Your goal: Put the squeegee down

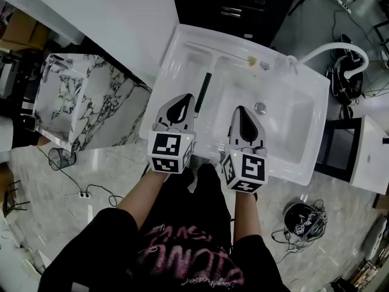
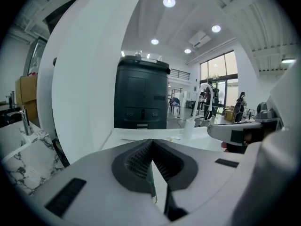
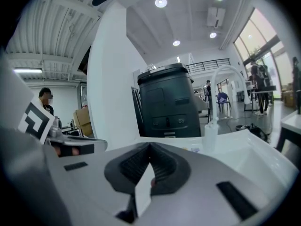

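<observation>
Squeegee [image 1: 203,93] lies along the sink [image 1: 165,72] ledge, pointing away; left claw [image 1: 182,97] and right claw [image 1: 240,109] closed, empty.

My left gripper [image 1: 184,100], right gripper [image 1: 242,111]: white tapered shells, dark grey ribbed pads [image 2: 136,161], black-and-white marker cubes [image 1: 170,152] at rear. I wear black shirt [image 1: 109,242], pink lettering.

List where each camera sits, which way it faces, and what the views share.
Head view: on the person's head, looking steeply down at the sink and squeegee; forearms, left hand-held gripper and right hand-held gripper show.
Left gripper view: rides the left hand-held gripper, facing along its shut jaws toward a black cabinet.
Right gripper view: rides the right hand-held gripper, jaws shut, same heading.
Shared: both gripper views show the black cabinet and tap.
</observation>
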The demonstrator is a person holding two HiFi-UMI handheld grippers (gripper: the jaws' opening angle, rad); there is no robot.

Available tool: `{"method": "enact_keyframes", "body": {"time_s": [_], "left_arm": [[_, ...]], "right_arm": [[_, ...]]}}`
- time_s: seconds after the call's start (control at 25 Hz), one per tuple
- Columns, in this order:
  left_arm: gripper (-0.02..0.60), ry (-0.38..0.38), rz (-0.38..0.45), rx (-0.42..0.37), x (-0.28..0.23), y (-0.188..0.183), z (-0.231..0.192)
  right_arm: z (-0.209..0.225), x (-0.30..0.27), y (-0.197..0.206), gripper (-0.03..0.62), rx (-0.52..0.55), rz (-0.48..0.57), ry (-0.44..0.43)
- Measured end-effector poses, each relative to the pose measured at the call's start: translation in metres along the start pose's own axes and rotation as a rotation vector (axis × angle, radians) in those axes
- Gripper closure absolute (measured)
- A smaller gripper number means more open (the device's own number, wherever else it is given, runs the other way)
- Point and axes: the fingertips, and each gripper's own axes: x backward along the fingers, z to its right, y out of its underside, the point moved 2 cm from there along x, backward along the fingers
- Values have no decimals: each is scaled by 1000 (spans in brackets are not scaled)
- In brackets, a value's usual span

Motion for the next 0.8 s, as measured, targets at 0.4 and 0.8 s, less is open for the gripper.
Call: {"method": "enact_keyframes", "body": {"time_s": [0.4,0.8], "left_arm": [[572,0,67,-18,18,-31,-4],[572,10,150,-32,36,-64,-2]], "right_arm": [[-11,10,-33,574,23,65,4],[-22,23,-67,574,49,137,-2]]}}
